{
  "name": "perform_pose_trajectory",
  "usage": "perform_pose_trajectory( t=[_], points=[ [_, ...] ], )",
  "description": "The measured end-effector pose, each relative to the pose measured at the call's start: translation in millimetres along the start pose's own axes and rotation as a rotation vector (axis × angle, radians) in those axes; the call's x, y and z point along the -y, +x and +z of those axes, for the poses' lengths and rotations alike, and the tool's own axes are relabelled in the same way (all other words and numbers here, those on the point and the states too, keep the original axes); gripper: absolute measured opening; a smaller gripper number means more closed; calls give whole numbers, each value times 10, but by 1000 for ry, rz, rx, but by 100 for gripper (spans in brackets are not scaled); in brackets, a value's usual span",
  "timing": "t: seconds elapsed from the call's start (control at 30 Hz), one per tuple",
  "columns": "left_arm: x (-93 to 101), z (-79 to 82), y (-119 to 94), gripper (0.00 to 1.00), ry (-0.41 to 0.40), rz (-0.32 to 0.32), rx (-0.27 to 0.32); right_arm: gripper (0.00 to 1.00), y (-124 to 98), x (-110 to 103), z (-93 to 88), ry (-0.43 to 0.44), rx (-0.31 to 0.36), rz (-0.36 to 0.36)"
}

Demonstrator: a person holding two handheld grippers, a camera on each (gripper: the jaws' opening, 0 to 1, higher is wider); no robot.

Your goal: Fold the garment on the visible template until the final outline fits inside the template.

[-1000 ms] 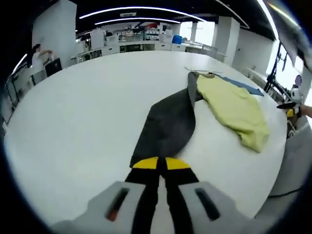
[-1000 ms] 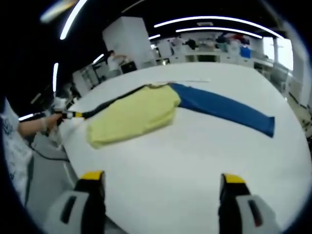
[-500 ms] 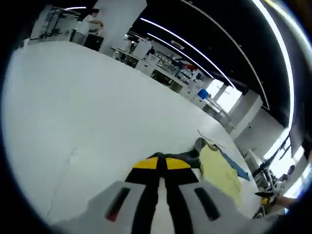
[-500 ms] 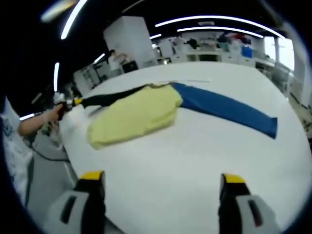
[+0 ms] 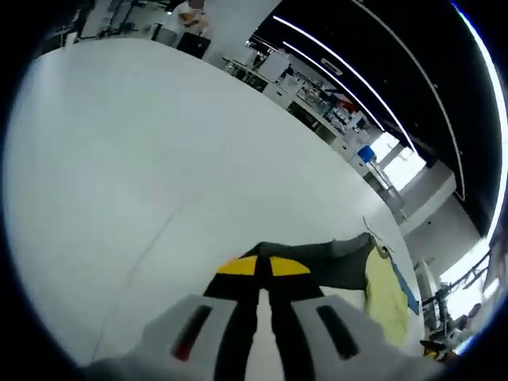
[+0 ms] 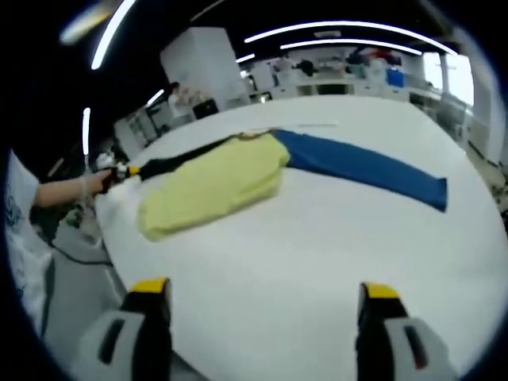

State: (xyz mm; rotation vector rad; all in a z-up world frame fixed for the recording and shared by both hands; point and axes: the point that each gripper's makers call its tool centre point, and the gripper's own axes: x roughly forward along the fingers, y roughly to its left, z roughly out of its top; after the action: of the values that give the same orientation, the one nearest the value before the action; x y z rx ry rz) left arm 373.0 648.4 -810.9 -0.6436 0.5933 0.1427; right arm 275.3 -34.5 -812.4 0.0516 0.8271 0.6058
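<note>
The garment lies on the white table [image 6: 317, 238]: a yellow body [image 6: 210, 184], a blue sleeve [image 6: 361, 165] spread out to the right and a dark grey sleeve [image 6: 178, 163] stretched to the left. My left gripper [image 5: 259, 266] is shut on the end of the dark sleeve [image 5: 325, 262], with the yellow body [image 5: 386, 298] beyond it. In the right gripper view the left gripper [image 6: 125, 170] holds that sleeve near the table's left edge. My right gripper [image 6: 258, 294] stands open over bare table, short of the garment.
A faint thin line [image 5: 151, 246] runs across the table top. A person's hand [image 6: 75, 189] shows at the left, past the table edge, with a cable [image 6: 79, 254] on the floor below. Benches [image 6: 333, 71] and a standing person [image 5: 190, 12] lie beyond the table.
The left gripper has drawn the dark sleeve's end along with it, and its view has tilted up across the table. The right gripper stays open, almost still.
</note>
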Motion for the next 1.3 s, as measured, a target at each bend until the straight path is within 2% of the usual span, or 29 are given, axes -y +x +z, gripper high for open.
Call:
perform_pose_trajectory(
  t=[0.13,0.23,0.3,0.5,0.57,0.63,0.73,1.03,1.13,1.2,1.3],
  points=[
    [-74,56,122,0,58,34,-37,98,17,25,-40,7,-10,-3],
    [-135,82,196,0,67,61,-57,99,6,40,-38,10,-10,-12],
    [-157,89,236,0,118,77,-81,99,-19,40,-10,20,-1,-16],
    [-254,144,376,0,141,107,-124,98,1,62,-57,31,-15,-28],
    [-281,158,404,1,223,117,-143,98,18,65,-75,36,-17,-30],
    [-285,179,436,2,244,119,-148,98,37,45,-83,42,-18,-27],
    [-290,186,449,2,221,122,-157,98,66,4,-97,39,-25,-22],
    [-321,196,464,3,283,137,-198,98,53,25,-69,43,-21,-25],
    [-310,218,436,9,294,128,-188,98,43,27,-69,45,-18,-27],
    [-301,228,413,18,289,121,-182,98,41,28,-76,48,-17,-28],
    [-298,242,342,32,347,127,-175,98,54,11,-89,43,-21,-24]
  ],
)
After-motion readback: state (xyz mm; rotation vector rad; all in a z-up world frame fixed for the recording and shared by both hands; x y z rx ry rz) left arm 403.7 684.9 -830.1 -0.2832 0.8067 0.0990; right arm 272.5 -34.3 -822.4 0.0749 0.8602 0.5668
